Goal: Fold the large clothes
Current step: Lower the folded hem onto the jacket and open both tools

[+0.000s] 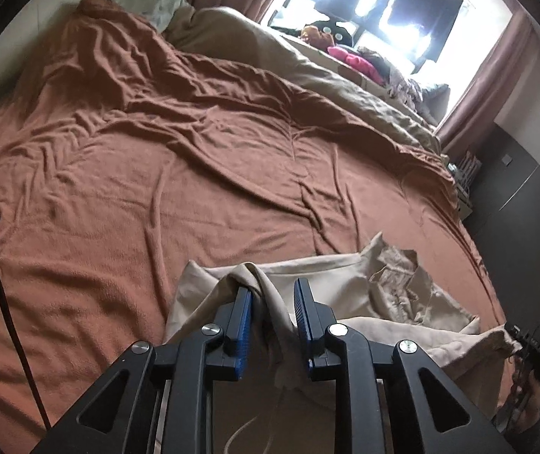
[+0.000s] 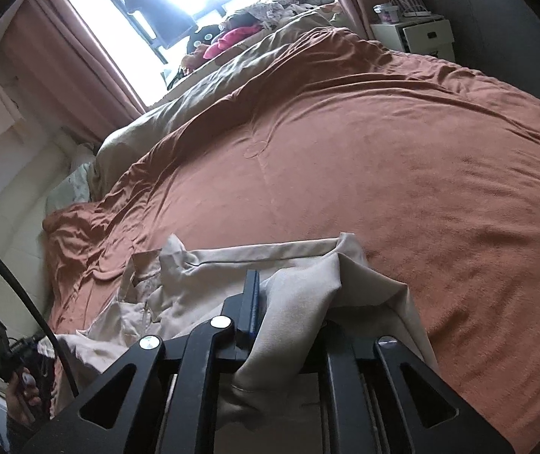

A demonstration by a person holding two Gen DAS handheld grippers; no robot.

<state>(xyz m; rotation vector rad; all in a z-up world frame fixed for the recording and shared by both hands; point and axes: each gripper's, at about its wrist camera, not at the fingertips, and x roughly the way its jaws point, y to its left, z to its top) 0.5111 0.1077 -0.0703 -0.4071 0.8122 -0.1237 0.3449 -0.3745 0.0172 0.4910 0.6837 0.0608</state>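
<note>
A beige garment [image 1: 345, 280] lies crumpled on the near edge of a bed covered by a rust-brown blanket [image 1: 156, 174], its collar and placket turned up to the right. My left gripper [image 1: 272, 287] is open: its blue pads stand apart, and a fold of the garment drapes over the left fingertip and hangs loose in the gap. In the right wrist view the same garment [image 2: 209, 276] covers my right gripper [image 2: 277, 283]. The cloth hides the right finger, only the left finger [image 2: 251, 302] shows, and the jaws look open. Each gripper is also visible from the other side, right gripper [image 1: 534, 340] and left gripper [image 2: 1, 344].
A tan duvet [image 1: 326, 75] is bunched along the bed's far side below a bright window, with pillows [image 1: 137, 3] at the head. Clothes [image 1: 353, 58] are piled on the sill. A dark wardrobe [image 1: 515, 208] and a white bedside drawer unit [image 2: 417, 36] flank the bed. A black cable [image 1: 5, 302] hangs left.
</note>
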